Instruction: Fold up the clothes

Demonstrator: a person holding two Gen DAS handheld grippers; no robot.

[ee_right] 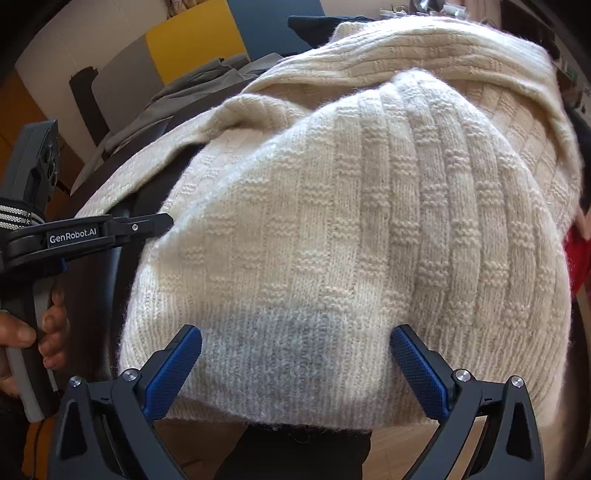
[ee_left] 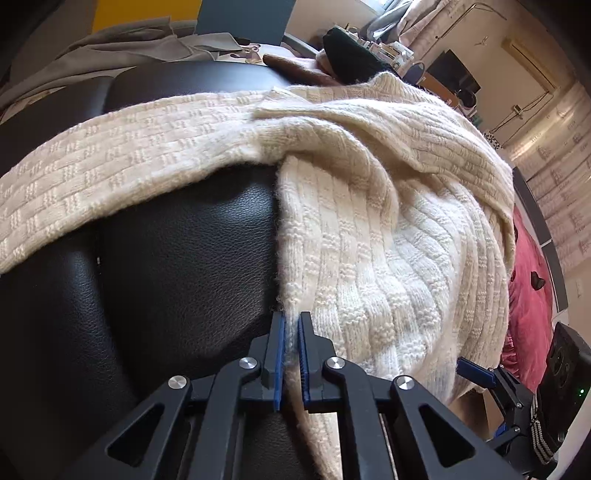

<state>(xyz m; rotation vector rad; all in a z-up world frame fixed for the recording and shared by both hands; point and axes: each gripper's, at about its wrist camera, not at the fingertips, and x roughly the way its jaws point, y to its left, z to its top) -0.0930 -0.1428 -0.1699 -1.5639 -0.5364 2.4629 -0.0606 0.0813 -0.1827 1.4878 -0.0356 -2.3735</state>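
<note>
Left gripper (ee_left: 291,354), bottom centre of the left wrist view: blue pads drawn close together, pinching the side edge of the cream knit sweater (ee_left: 369,240).

Right gripper (ee_right: 295,365), bottom of the right wrist view: blue pads spread wide, the sweater's hem lying between them; contact with the knit cannot be judged.

Hand (ee_right: 33,332), lower left of the right wrist view: fingers wrapped round the grey handle of the left gripper, whose black arm reads "GenRobot.AI".

Cream knit sweater: ribbed, basket-weave pattern, draped over a black leather seat (ee_left: 177,266). Body fills centre and right of the left wrist view; one sleeve runs across to the left edge of the frame.

Red fabric (ee_left: 532,295): right edge, beside the sweater.

Grey garments (ee_left: 129,44): crumpled, upper left, beyond the seat.

Dark garment (ee_left: 351,55): top centre, just past the sweater's far end.

Yellow panel (ee_right: 195,40) and blue panel (ee_right: 273,26): top of the right wrist view, against the far wall.
</note>
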